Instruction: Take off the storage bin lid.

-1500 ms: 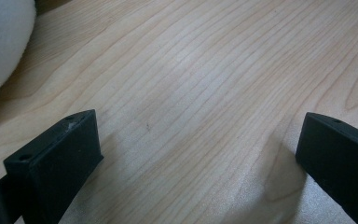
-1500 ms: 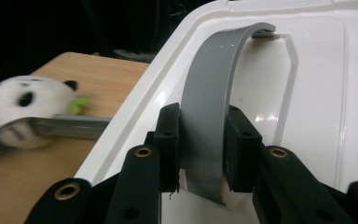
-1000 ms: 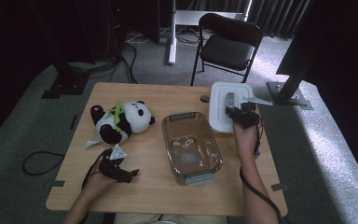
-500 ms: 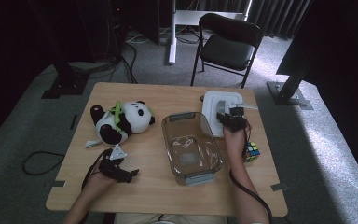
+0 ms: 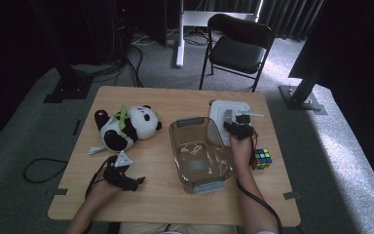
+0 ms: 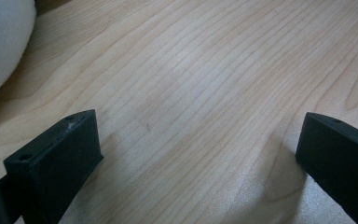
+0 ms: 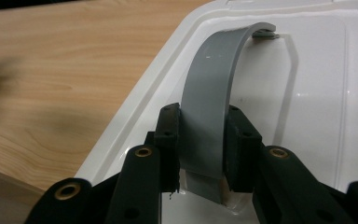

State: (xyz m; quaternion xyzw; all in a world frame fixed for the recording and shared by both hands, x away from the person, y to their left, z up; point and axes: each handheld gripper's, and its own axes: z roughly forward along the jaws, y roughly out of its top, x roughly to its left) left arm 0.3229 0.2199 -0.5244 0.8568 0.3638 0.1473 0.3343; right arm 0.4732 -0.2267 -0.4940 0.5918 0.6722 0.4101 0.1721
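Now clear bin (image 5: 199, 151) holds wire (lid (image 5: 224, 117) beside).

Dim room; daylight from right; soft focus

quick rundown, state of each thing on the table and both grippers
white lid: flat on table, off the bin
grey handle: clamped by right gripper
clear bin: uncovered, upright
panda: lying on its side
cube: scrambled, untouched
left gripper: open, nothing between jaws
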